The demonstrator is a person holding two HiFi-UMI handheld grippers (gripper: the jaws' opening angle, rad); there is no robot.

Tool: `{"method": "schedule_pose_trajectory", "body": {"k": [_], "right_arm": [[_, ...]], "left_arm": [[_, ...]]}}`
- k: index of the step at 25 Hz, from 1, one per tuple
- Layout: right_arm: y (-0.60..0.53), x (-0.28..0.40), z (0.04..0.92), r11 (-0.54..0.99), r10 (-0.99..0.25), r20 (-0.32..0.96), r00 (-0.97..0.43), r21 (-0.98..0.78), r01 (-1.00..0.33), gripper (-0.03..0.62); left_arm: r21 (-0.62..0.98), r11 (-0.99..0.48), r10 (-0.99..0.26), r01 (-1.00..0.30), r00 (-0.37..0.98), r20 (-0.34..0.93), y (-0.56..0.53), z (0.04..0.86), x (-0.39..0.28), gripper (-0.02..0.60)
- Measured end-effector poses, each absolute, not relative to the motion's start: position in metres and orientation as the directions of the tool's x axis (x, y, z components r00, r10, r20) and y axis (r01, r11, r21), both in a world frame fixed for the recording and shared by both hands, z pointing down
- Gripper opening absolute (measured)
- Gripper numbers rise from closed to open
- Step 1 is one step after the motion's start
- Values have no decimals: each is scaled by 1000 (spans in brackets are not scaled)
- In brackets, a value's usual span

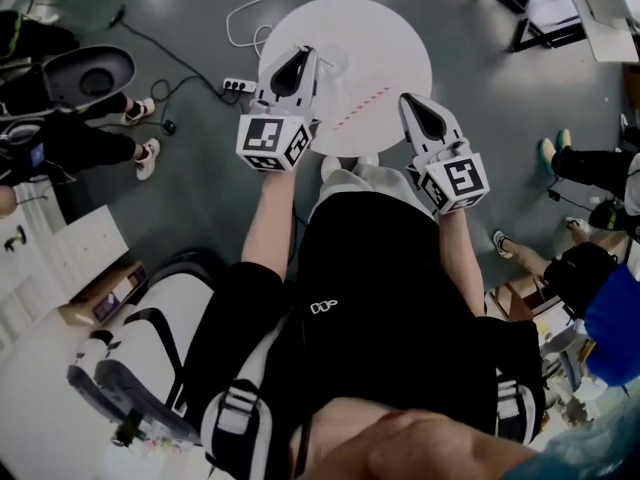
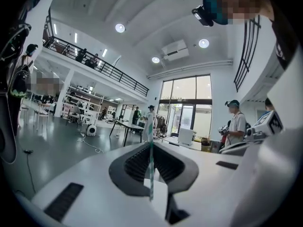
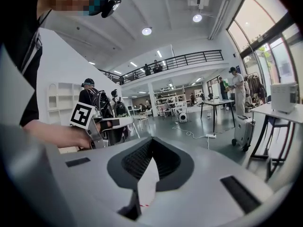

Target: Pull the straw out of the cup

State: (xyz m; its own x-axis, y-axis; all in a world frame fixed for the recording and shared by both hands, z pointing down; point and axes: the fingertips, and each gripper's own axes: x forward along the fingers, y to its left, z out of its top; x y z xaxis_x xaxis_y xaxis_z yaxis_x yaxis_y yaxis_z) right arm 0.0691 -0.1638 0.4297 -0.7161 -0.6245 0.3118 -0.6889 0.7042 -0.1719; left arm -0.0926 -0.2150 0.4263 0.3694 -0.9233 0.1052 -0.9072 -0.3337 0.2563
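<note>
My left gripper [image 1: 306,56] reaches over the left part of the round white table [image 1: 400,38]. In the left gripper view its jaws [image 2: 151,144] are shut on a thin green-and-white striped straw [image 2: 150,174] that stands upright across them. A faint clear cup [image 1: 331,62] shows just right of that gripper's tip, its outline hard to make out. A red-striped straw [image 1: 362,106] lies loose on the table between the grippers. My right gripper [image 1: 409,99] hovers at the table's right front edge, shut with nothing in it [image 3: 151,139].
A power strip [image 1: 238,85] with a white cable lies on the floor left of the table. People sit at the left and right edges, with feet [image 1: 553,151] close by. A black frame [image 1: 530,8] stands back right, and a white bag [image 1: 150,353] is at lower left.
</note>
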Motion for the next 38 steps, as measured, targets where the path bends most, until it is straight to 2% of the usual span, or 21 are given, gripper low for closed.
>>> {"method": "schedule_pose_trajectory", "body": {"k": [9, 14, 21, 38], "right_arm": [[-171, 53, 422, 722, -611, 260, -748, -203, -661, 15], [-176, 47, 416, 733, -605, 240, -759, -204, -649, 15], [-180, 49, 394, 694, -679, 159, -717, -179, -697, 15], [-180, 53, 395, 695, -675, 181, -715, -167, -699, 15]], "left_arm": [[204, -283, -948, -937, 306, 89, -174, 399, -98, 28], [249, -242, -961, -938, 267, 72, -157, 394, -94, 28], [231, -245, -963, -942, 264, 56, -141, 389, -91, 28], [243, -238, -966, -940, 256, 45, -146, 386, -97, 28]]}}
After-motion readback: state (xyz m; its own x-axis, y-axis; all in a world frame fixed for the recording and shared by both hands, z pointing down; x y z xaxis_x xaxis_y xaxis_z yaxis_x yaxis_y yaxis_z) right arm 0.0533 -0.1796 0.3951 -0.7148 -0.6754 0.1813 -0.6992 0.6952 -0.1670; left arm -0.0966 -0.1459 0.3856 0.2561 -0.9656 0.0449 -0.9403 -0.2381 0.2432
